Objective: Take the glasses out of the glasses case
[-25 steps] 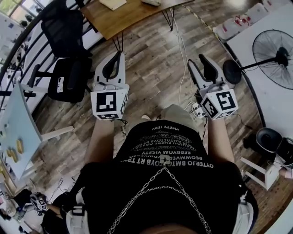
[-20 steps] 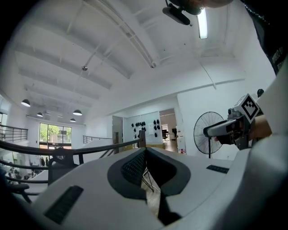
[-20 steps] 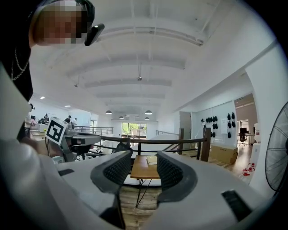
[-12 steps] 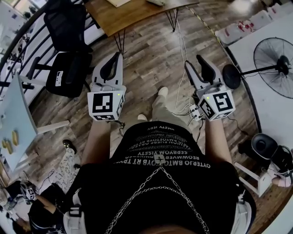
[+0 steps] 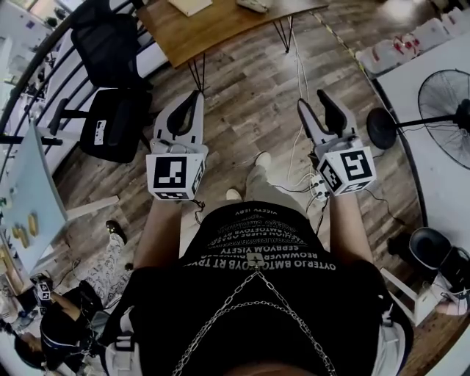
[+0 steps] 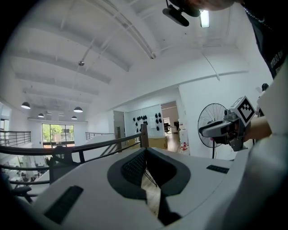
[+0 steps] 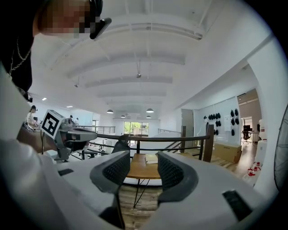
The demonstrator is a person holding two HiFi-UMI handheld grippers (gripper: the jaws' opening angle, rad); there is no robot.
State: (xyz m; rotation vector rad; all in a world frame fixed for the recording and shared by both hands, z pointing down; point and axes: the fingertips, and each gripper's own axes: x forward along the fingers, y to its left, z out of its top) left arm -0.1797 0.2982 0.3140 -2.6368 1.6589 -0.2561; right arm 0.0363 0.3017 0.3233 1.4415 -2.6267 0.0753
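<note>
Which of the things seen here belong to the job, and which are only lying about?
Job: left gripper, shut; right gripper, jaws just opened further, empty; wooden table ahead. No glasses case can be made out.
Lying about: office chair, standing fan, power strip.

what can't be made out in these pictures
- Glasses case: none identifiable in any view.
- Objects on the wooden table: cut off by the head view's top edge.
- Flat item on it, right gripper view: too small to name.

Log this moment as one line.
task: not started | left tongs: shut, empty | right tongs: just opened wide, empty | wooden table: ahead | glasses case: not seen
</note>
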